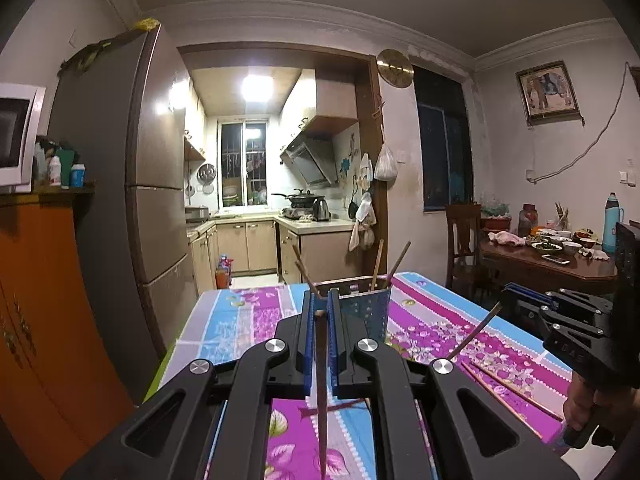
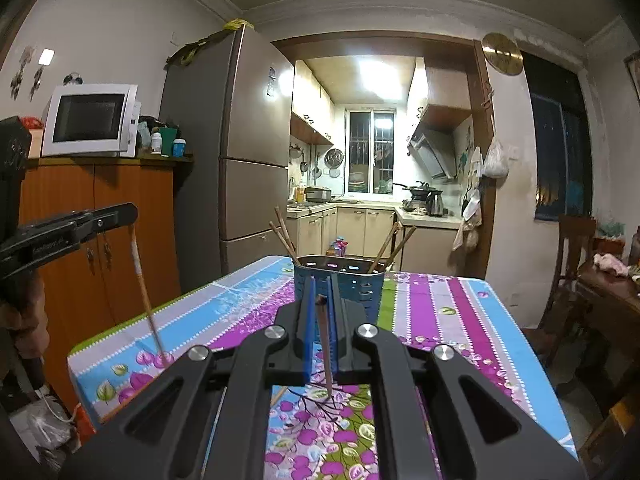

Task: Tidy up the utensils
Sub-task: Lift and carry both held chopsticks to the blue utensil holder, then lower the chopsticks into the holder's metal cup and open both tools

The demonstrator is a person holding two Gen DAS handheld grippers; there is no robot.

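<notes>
A blue perforated utensil holder (image 1: pixel 366 304) (image 2: pixel 340 280) stands on the floral tablecloth with several chopsticks leaning in it. My left gripper (image 1: pixel 320 312) is shut on a brown chopstick (image 1: pixel 321 392) that hangs down to the cloth. It shows from the side in the right wrist view (image 2: pixel 130 216), its chopstick (image 2: pixel 146 296) tip touching the table. My right gripper (image 2: pixel 320 300) is shut on another chopstick (image 2: pixel 325 344), tip down. It shows in the left wrist view (image 1: pixel 508 296) with its chopstick (image 1: pixel 474 332). Two loose chopsticks (image 1: pixel 508 396) lie on the cloth.
The table (image 2: pixel 460 320) ends at its left edge near an orange cabinet (image 2: pixel 100 240) with a microwave (image 2: pixel 90 120). A fridge (image 2: pixel 240 160) stands behind. A dining table (image 1: pixel 560 260) with bowls and a chair (image 1: pixel 464 240) is at the right.
</notes>
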